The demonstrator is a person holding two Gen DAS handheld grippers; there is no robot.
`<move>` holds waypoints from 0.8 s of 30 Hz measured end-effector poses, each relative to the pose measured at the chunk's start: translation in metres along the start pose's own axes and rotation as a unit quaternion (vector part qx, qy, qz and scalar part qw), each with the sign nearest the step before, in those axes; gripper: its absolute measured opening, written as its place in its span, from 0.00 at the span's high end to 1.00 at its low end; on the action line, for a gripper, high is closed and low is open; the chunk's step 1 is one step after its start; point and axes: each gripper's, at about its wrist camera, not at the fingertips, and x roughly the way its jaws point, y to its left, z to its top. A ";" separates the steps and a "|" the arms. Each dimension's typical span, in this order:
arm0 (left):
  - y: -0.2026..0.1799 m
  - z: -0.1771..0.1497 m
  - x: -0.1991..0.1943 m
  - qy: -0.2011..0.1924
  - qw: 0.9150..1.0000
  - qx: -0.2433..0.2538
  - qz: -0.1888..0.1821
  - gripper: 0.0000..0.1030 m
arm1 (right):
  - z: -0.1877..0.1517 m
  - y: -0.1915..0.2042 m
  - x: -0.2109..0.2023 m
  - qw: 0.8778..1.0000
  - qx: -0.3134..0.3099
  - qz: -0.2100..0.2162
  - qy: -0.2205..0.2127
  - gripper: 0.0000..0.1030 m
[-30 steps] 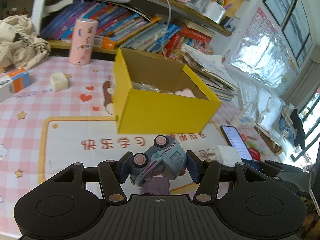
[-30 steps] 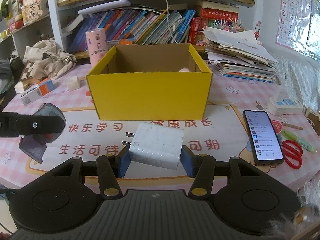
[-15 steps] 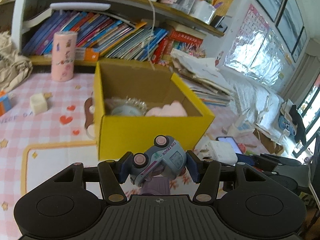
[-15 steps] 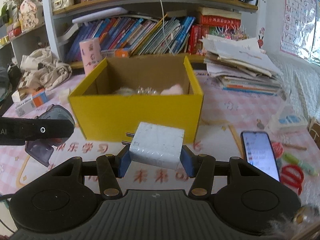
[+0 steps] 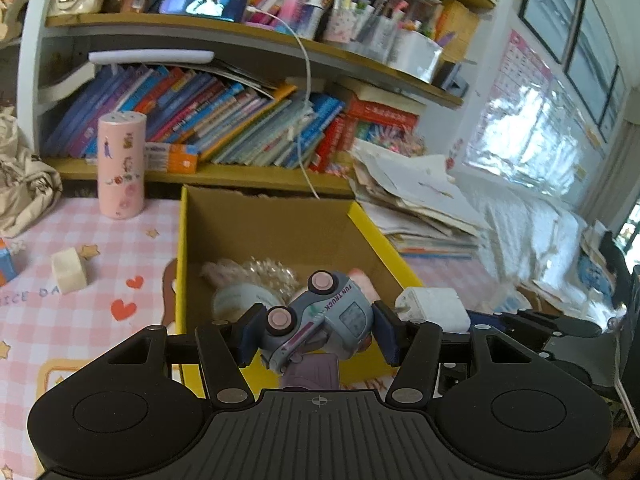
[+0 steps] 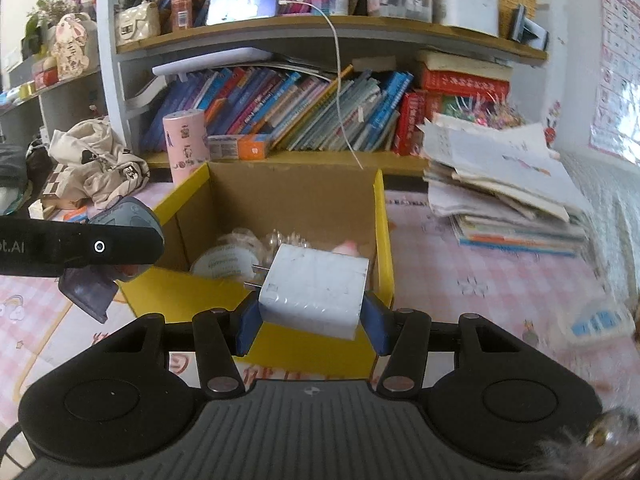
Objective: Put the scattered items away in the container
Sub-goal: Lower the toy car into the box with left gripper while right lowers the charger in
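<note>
I hold both loads at the yellow box's (image 6: 260,340) near edge — left gripper (image 5: 314,332) clamped on toy truck (image 5: 320,322), right gripper (image 6: 310,312) on white charger (image 6: 314,290); I should clear the wall fully, then release low.

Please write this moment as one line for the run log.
left gripper: shut on toy truck | right gripper: shut on white charger | both near yellow box | release: not yet

- A two-tier wooden shelf (image 5: 256,36) spans 12 o'clock, its lower tier packed with leaning books (image 5: 224,120).
- A pink checked tablecloth (image 5: 52,292) covers the table at 9 o'clock.
- A loose paper stack (image 6: 500,176) lies at 3 o'clock.
- Bright windows (image 5: 592,60) at 2 o'clock let in daylight.
- An alphabet poster (image 6: 618,92) hangs on the white wall.
</note>
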 end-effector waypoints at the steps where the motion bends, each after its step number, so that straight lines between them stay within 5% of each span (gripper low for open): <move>1: 0.000 0.002 0.002 -0.002 1.000 0.000 0.006 0.46 | 0.004 -0.002 0.003 1.000 -0.005 0.004 -0.004 0.51; 7: 0.001 0.016 0.026 -0.005 0.999 0.000 0.046 0.46 | 0.026 -0.011 0.030 0.999 -0.026 0.022 -0.020 0.51; 16: 0.002 0.023 0.064 0.035 0.992 0.067 0.099 0.46 | 0.041 -0.017 0.076 0.997 -0.053 0.054 -0.002 0.51; 24: 0.006 0.021 0.103 0.089 0.986 0.097 0.101 0.46 | 0.060 -0.007 0.132 0.983 -0.162 0.070 0.054 0.51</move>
